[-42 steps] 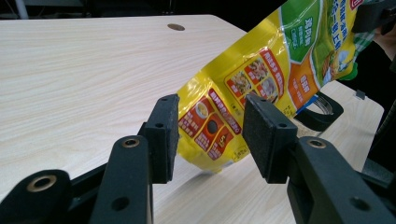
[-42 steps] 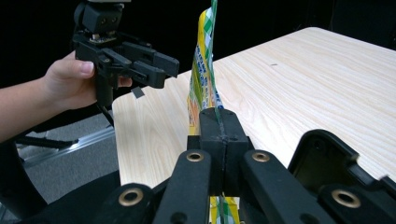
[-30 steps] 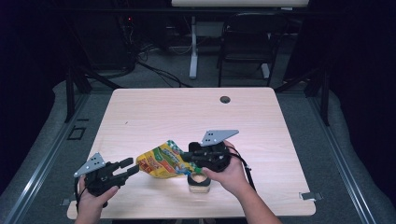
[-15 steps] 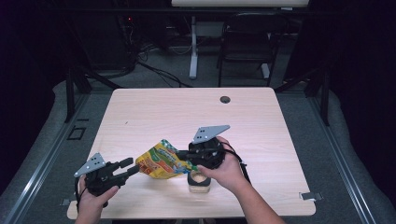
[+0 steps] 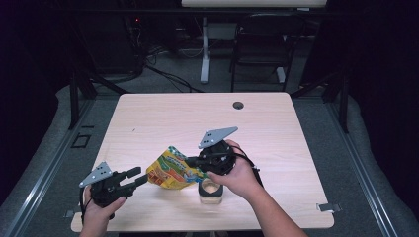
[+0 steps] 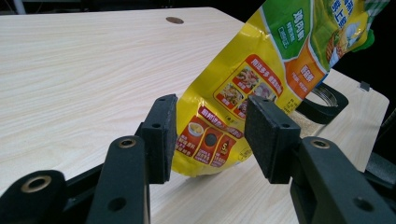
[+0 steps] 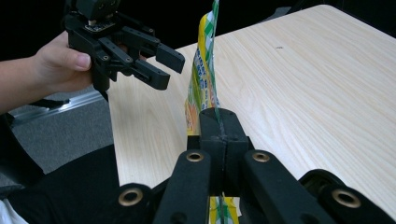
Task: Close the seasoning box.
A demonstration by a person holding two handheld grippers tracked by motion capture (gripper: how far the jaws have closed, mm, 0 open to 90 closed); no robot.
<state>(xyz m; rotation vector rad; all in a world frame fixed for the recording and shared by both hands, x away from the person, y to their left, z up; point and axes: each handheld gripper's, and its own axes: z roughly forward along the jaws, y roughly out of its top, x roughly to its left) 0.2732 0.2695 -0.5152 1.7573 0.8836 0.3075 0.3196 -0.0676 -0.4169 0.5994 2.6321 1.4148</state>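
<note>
Grippers occupy the near half of the table (image 5: pixel 148 113). Left gripper (image 5: pixel 137 177), at the near left, has its jaws apart; the lower corner of the pouch (image 5: pixel 170 170) sits just beyond its pads (image 6: pixel 161 133), which do not touch it. Right gripper (image 5: pixel 190 161), near centre, has its jaws pressed together on the pouch's top edge, holding the yellow pouch tilted, its lower corner toward the left gripper. Jar (image 5: pixel 210 190), an open container with a black rim, stands on the table just below the right hand (image 5: pixel 237 173), right of the pouch. Grommet hole (image 5: pixel 238 105) lies at the far edge, well apart from both grippers.
</note>
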